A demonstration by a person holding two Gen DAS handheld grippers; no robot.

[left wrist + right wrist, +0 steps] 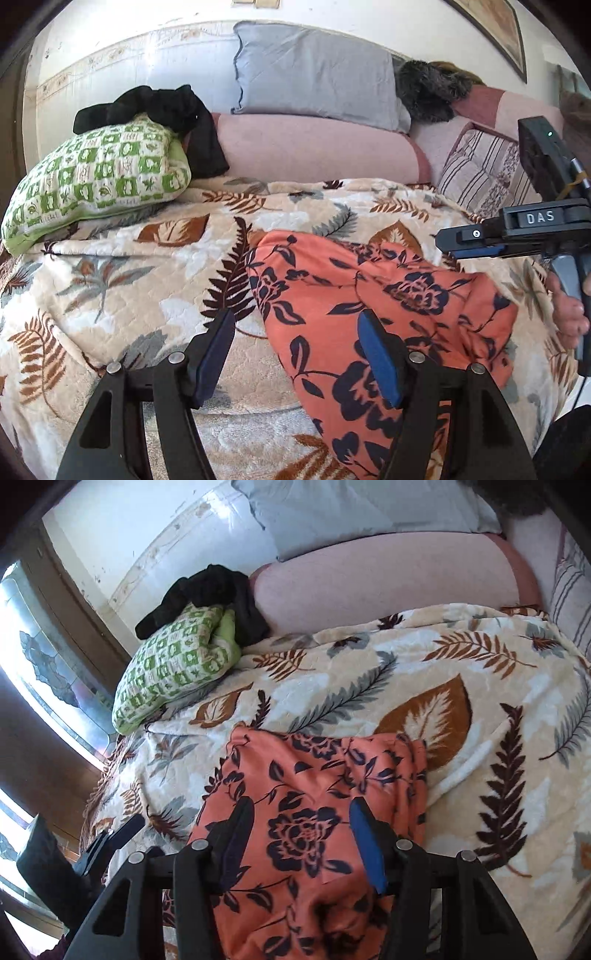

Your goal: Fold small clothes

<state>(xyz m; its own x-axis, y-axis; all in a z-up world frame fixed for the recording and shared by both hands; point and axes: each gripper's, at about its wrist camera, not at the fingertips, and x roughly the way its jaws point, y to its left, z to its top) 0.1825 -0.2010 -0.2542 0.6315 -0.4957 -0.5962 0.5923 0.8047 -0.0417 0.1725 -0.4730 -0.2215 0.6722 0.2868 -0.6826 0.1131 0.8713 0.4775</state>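
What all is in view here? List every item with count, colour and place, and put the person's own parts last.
garment: one, orange with dark navy flowers, lying on the blanket in front of both tools.
blanket: one, cream with brown and grey leaves, covering the bed.
checked pillow: one, green and white, far left on the bed.
black cloth: one, black, draped over the checked pillow.
grey pillow: one, grey-blue, against the wall.
pink bolster: one, pink, below the grey pillow.
striped cushion: one, white with dark stripes, far right.
fur item: one, dark grey, beside the grey pillow.
framed picture: one, on the wall, top right.
left tool: black, blue pads, open, empty.
right tool: same, open over the garment.
hand: one, holding the right tool's grip.
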